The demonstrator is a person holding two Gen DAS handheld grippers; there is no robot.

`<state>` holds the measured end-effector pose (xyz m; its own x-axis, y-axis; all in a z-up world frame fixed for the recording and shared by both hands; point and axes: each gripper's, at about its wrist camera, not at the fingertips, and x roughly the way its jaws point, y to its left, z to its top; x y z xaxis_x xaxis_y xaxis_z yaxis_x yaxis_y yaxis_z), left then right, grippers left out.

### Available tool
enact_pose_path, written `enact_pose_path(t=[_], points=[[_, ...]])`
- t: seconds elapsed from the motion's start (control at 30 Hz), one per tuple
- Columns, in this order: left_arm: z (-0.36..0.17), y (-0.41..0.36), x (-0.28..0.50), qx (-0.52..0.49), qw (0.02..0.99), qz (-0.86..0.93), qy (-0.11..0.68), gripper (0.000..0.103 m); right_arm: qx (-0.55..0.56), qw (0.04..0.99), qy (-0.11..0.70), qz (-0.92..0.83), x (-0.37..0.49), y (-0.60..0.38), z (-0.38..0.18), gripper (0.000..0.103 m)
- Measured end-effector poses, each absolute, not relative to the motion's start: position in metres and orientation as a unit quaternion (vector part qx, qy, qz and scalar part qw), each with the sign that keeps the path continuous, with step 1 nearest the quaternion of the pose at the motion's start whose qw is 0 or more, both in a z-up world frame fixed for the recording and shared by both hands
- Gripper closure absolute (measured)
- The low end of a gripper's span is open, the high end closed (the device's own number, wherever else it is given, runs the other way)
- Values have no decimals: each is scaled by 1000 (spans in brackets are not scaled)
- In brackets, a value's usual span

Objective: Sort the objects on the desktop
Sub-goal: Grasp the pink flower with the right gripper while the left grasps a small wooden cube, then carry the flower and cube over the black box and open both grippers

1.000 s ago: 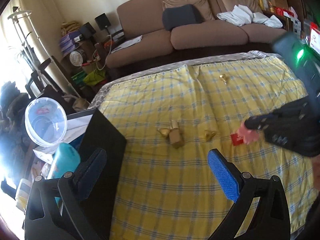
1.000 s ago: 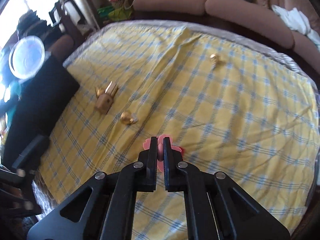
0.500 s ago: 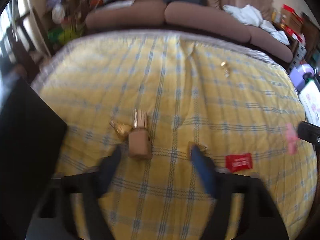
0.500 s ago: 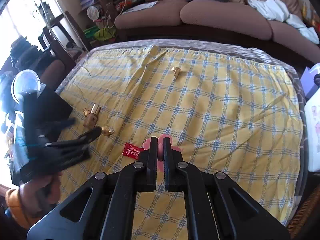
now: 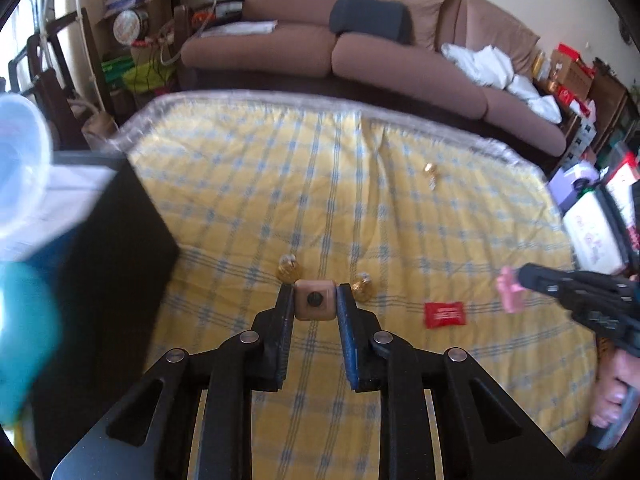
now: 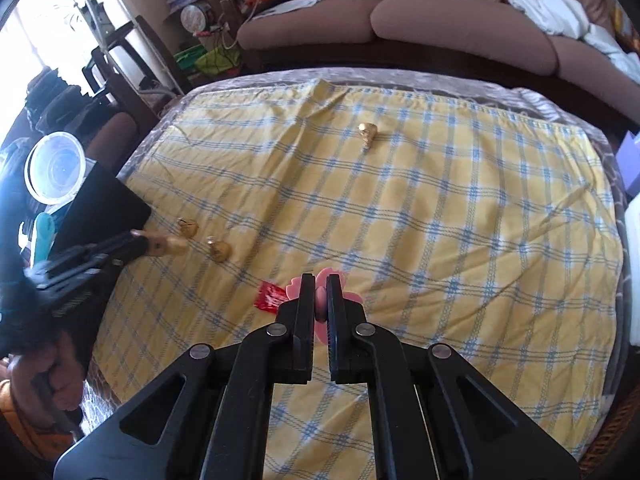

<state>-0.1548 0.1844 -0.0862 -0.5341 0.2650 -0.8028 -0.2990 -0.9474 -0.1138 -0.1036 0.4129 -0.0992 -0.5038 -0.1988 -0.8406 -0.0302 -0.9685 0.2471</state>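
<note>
My left gripper (image 5: 314, 304) is shut on a small tan and gold lipstick-like tube (image 5: 315, 305), seen end-on between its blue pads; it also shows in the right wrist view (image 6: 166, 245). Two gold foil candies (image 5: 288, 270) (image 5: 362, 290) lie either side of it on the yellow checked cloth (image 5: 400, 220). My right gripper (image 6: 318, 300) is shut on a pink clip-like object (image 6: 321, 296), held above the cloth; it shows in the left wrist view (image 5: 508, 292). A red sachet (image 5: 444, 314) lies between the grippers. A third gold candy (image 6: 367, 131) lies far back.
A black box (image 5: 108, 248) stands at the table's left edge, with a clear plastic tub (image 6: 55, 174) and a teal object (image 5: 20, 336) beside it. A brown sofa (image 5: 360, 48) runs behind the table. White and purple boxes (image 5: 588, 216) sit at the right.
My left gripper has come down over the tan tube and shut on it. My right gripper still holds the pink object and has shifted a little.
</note>
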Motion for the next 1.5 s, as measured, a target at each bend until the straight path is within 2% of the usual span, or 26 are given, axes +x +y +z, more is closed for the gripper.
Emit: enact_pose_path(t=[0.3, 0.53, 0.77, 0.83, 1.07, 1.33, 1.4, 1.43, 1.47, 1.5], points=[[16, 119, -95, -380, 155, 912, -3, 82, 458, 60, -121, -878, -97, 407, -75, 98], [67, -7, -67, -323, 58, 943, -51, 82, 447, 34, -66, -891, -94, 376, -58, 98], [40, -126, -67, -318, 8, 935, -158, 82, 380, 88, -23, -920, -75, 309, -14, 98], [25, -134, -76, -326, 25, 932, -157, 82, 365, 113, -15, -924, -78, 273, -12, 98], [-7, -155, -90, -357, -23, 921, -155, 82, 350, 287, 2, -892, -90, 117, -12, 98], [-28, -163, -95, -383, -30, 908, -169, 82, 365, 340, 42, -866, -122, -7, -16, 98], [-28, -162, -95, -384, -31, 907, -168, 76, 367, 337, 40, -866, -128, -15, -19, 97], [-26, -162, -94, -380, -30, 909, -169, 69, 368, 333, 39, -867, -128, -15, -18, 96], [-23, -161, -92, -376, -29, 911, -170, 65, 370, 328, 37, -869, -128, -14, -18, 94], [-21, -161, -90, -370, -28, 913, -172, 61, 371, 324, 35, -870, -128, -12, -17, 87]])
